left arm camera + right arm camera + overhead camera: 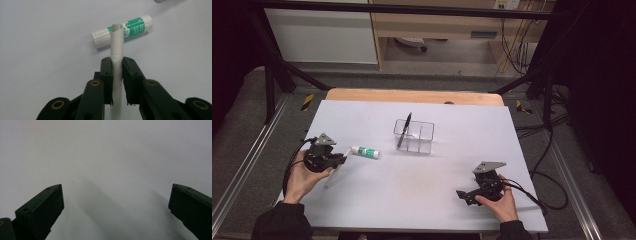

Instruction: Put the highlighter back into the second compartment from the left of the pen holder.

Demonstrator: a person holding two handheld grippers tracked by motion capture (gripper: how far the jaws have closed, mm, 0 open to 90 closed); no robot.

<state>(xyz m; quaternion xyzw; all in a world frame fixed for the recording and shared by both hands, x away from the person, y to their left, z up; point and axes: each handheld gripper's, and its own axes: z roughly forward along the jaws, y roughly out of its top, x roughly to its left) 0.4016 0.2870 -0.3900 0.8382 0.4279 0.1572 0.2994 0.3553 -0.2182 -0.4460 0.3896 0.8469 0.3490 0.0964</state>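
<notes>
Gripping a slim white pen (117, 47) between its pads, the left gripper (117, 67) has its jaws drawn nearly together and pressed on the barrel from both sides. In the left gripper view the pen runs up the centre of the frame, its blunt end lying in front of a white glue stick with a green label (122, 31), which rests on its side in the upper middle. Whether pen and glue stick touch cannot be told.

In the high view the left gripper (343, 159) sits at the lower left of the frame, held in the person's left hand (302, 180); the pen (333, 175) slants down from the jaws, and the glue stick (365, 152) lies just to the right of them on the white table (422, 200).

A clear divided box (414, 136) stands at mid-frame, well apart from both grippers, with a black pen (404, 131) leaning in its left compartment.

The right gripper (461, 195) sits at the lower right. In the right gripper view its jaws stand wide apart with nothing between them.
</notes>
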